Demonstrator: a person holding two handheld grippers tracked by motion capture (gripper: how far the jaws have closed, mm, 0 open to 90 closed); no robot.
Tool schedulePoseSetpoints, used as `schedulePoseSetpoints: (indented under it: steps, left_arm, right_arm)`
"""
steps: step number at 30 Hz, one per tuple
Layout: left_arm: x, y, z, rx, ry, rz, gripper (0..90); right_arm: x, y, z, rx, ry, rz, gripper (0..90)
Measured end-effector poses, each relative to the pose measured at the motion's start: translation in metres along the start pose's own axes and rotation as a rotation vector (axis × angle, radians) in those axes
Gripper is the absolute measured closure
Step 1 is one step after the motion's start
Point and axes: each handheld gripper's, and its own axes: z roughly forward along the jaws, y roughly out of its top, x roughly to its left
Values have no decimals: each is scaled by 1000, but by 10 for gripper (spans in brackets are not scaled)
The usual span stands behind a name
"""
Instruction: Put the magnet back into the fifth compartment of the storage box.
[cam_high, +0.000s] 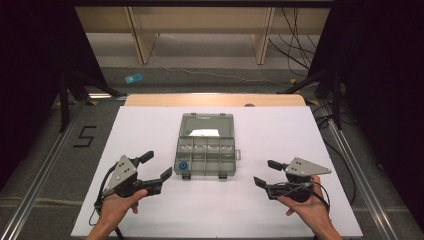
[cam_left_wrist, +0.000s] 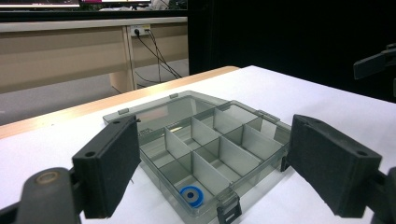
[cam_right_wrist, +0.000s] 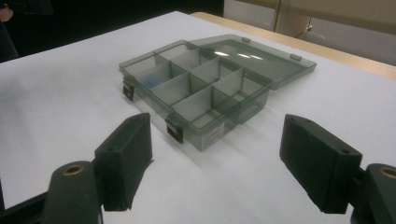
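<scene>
A grey translucent compartment box (cam_high: 206, 150) is seen lying open near the middle of the white counter (cam_high: 150, 215), its lid (cam_high: 207, 124) folded flat toward the far edge. The tray is divided by partitions into two rows of cells, and a small blue ring (cam_high: 183, 165) is seen in the near-left corner cell of the high view; in the left gripper view the same ring (cam_left_wrist: 192, 196) is found in the cell closest to the camera, beside one of the two black latches (cam_left_wrist: 229, 211) on the front wall. A pale patch is glimpsed through the lid, possibly a label, though the view is too soft to be sure. To the left of the box, the left gripper (cam_high: 155, 168) is held in a hand (cam_high: 116, 206) with its jaws spread apart and nothing between them, the box being close ahead but untouched. To the right, well apart from the box, the right gripper (cam_high: 265, 172) is held in the other hand (cam_high: 310, 206), its jaws likewise parted and empty. Beyond the counter, a grey floor with cables (cam_high: 295, 47) and wooden furniture legs (cam_high: 141, 37) is seen.
</scene>
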Motion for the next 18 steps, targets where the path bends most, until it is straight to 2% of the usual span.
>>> schedulePoseSetpoints:
  steps: [1,2,5,9,18]
  left_arm:
    - [0,0,0,0,0,1,167]
    - [0,0,0,1,0,1,167]
    - [0,0,0,1,0,1,167]
    - [0,0,0,2,1,3,167]
    - [0,0,1,-2,-2,3,167]
  right_arm:
    - [-1,-1,0,-9,-15,-14,260]
    - [0,-1,-2,4,-4,7,260]
    - [0,-2,-4,-5,-17,-7,260]
    - [2,-5,-6,10,1,5,260]
    - [3,-9,-12,-15,-20,3,260]
